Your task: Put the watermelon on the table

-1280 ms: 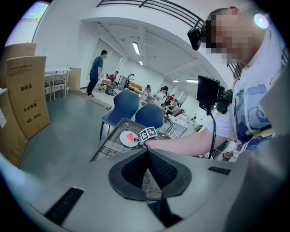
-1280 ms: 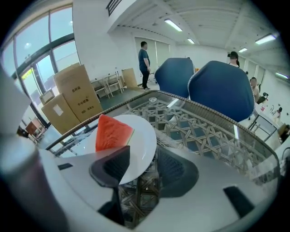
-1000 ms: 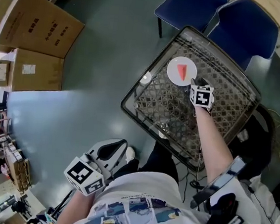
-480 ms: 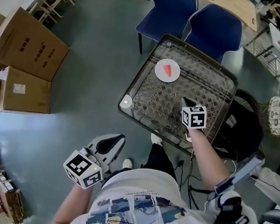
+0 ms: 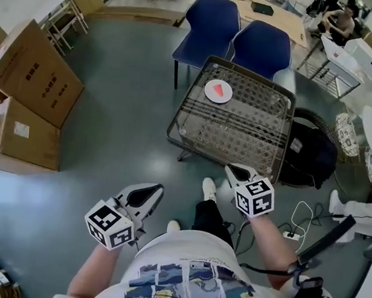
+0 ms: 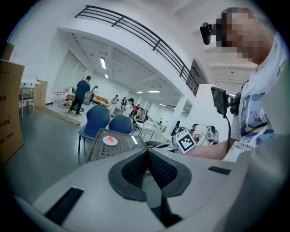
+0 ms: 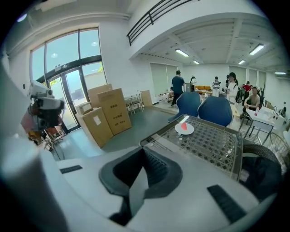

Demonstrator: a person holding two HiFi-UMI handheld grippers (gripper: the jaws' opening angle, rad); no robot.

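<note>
Left gripper (image 5: 157, 189) and right gripper (image 5: 232, 170) are both shut, empty, so only a careless swing bumping the table (image 5: 238, 127) could dislodge the watermelon (image 5: 220, 88).

The head view looks steeply down from above the person, with the glass worktop (image 5: 241, 131) ahead and well away. The left gripper view faces almost level across the hall and sees it far off. The right gripper view tilts down and sees it nearer. All three share the worktop and the blue chairs (image 5: 260, 48).
</note>
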